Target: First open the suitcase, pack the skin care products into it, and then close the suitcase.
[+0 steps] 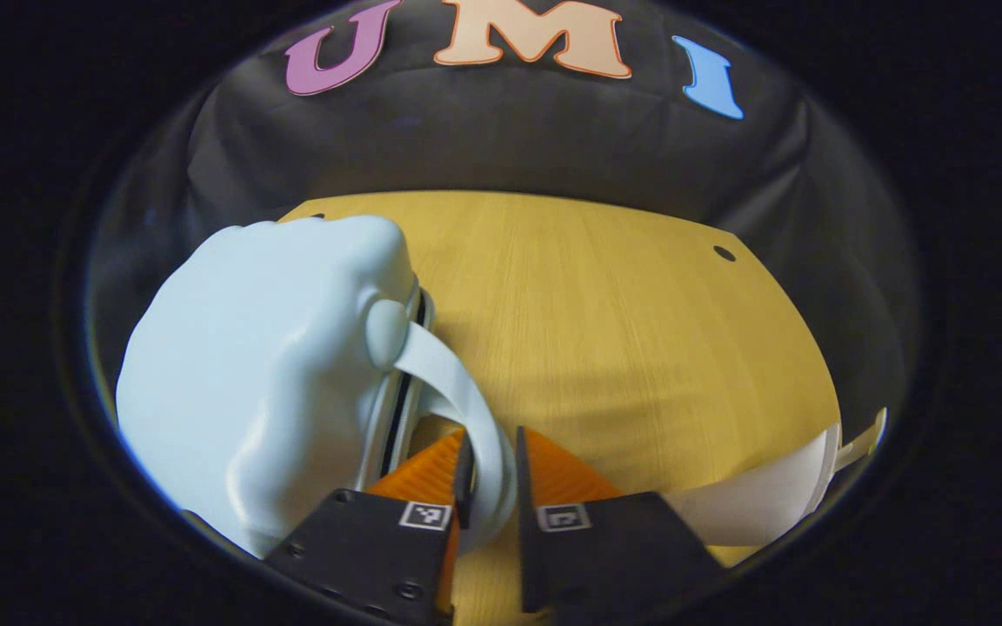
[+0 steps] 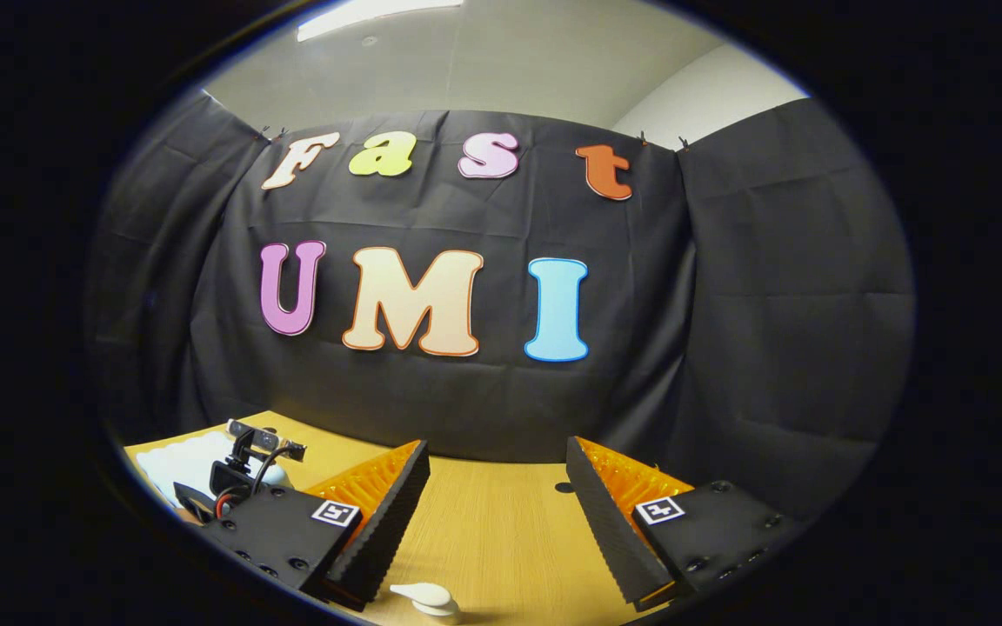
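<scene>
A pale blue hard-shell suitcase (image 1: 257, 365) takes up the left of the left gripper view, resting on the wooden table (image 1: 605, 330). A dark seam line runs down its near edge, and its halves look together. Its pale strap handle (image 1: 453, 387) arches off that edge and passes between the fingers of my left gripper (image 1: 492, 435), which is shut on it. In the right gripper view my right gripper (image 2: 495, 448) is open above the table (image 2: 501, 522), nothing between its fingers. Just below them stands the white pump top of a skin care bottle (image 2: 427, 598).
A white curved object (image 1: 771, 496), likely a bottle, lies at the lower right of the left gripper view. In the right gripper view the other gripper with its small camera (image 2: 253, 461) stands far left, in front of the suitcase (image 2: 175, 461). Black cloth walls the table's far side.
</scene>
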A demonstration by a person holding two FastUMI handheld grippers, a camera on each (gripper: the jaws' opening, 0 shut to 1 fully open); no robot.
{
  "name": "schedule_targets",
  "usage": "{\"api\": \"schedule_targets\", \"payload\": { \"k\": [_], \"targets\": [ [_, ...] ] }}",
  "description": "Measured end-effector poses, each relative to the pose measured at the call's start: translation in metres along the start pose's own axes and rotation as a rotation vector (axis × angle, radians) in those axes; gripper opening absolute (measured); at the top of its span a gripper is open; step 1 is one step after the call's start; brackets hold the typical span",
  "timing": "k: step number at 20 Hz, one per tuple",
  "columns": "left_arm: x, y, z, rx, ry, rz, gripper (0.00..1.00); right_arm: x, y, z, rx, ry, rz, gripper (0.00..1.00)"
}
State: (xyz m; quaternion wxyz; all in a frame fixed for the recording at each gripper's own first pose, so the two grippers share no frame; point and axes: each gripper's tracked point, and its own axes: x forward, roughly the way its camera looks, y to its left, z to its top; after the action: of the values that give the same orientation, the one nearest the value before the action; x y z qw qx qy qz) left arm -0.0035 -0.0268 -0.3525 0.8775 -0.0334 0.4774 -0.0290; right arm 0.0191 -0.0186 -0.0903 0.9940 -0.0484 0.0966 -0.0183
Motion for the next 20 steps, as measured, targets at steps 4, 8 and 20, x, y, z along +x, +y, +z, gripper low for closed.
{"api": "schedule_targets", "payload": {
  "k": [4,8,20],
  "targets": [
    [-0.001,-0.003,0.003,0.025,0.02,-0.048,0.07,-0.002,0.004,0.002,0.002,-0.012,0.004,0.99],
    [-0.014,-0.008,0.015,0.088,0.002,-0.014,0.01,-0.005,0.01,0.006,-0.001,-0.03,0.016,0.99],
    [-0.072,0.003,0.072,0.047,-0.102,-0.07,0.0,-0.008,0.03,0.01,0.037,-0.049,0.057,0.99]
  ]
}}
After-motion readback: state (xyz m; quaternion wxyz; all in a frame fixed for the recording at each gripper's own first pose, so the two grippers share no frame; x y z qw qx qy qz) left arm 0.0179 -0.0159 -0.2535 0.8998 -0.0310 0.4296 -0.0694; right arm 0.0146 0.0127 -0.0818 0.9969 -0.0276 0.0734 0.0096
